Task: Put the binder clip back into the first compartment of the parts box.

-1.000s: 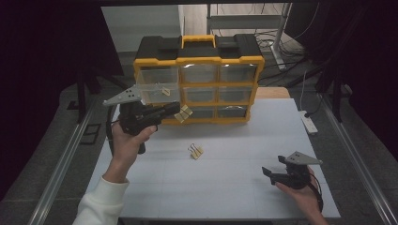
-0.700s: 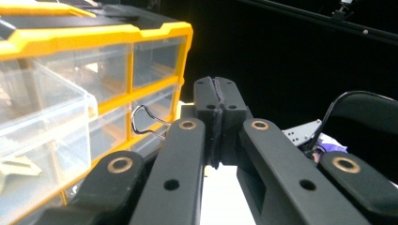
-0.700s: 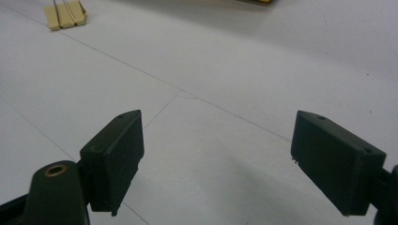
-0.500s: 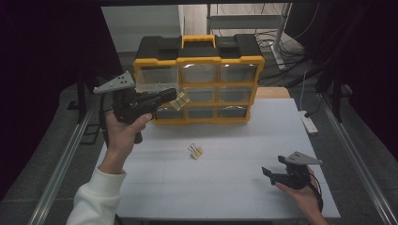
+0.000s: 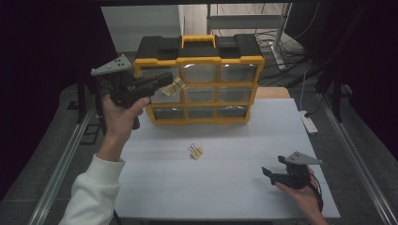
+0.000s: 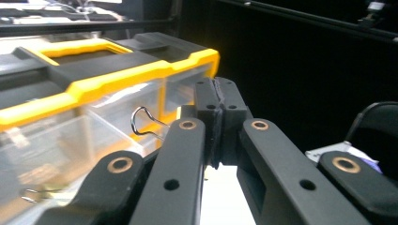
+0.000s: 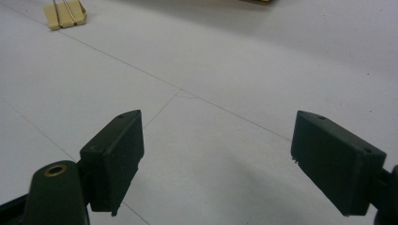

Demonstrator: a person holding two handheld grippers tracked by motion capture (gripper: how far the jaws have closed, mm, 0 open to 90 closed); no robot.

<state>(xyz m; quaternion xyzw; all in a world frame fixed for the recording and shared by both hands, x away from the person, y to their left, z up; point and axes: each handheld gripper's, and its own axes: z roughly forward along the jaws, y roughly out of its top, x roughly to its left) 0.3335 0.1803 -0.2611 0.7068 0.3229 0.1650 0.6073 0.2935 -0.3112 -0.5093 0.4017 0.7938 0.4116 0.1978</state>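
Note:
My left gripper [image 5: 168, 83] is raised in front of the top left drawer of a yellow and black drawer organizer [image 5: 202, 61]. It is shut on a beige binder clip [image 5: 175, 87]. In the left gripper view the jaws of the left gripper [image 6: 218, 112] are pressed together, and the clip's wire handle [image 6: 143, 123] sticks out to their left, close to the organizer [image 6: 94, 77]. A second beige binder clip [image 5: 195, 151] lies on the white table, also at the top left of the right gripper view [image 7: 65, 14]. My right gripper [image 5: 273, 174] rests low at the table's front right, open and empty [image 7: 218, 159].
The organizer stands at the back of the white table [image 5: 225, 187], its clear drawers facing me. A white power strip [image 5: 309, 123] lies off the table's right edge. Metal rails [image 5: 61, 168] run along both sides.
My left gripper has risen with the binder clip, from the middle drawer row up to the top left drawer. The right gripper and the clip on the table have not moved.

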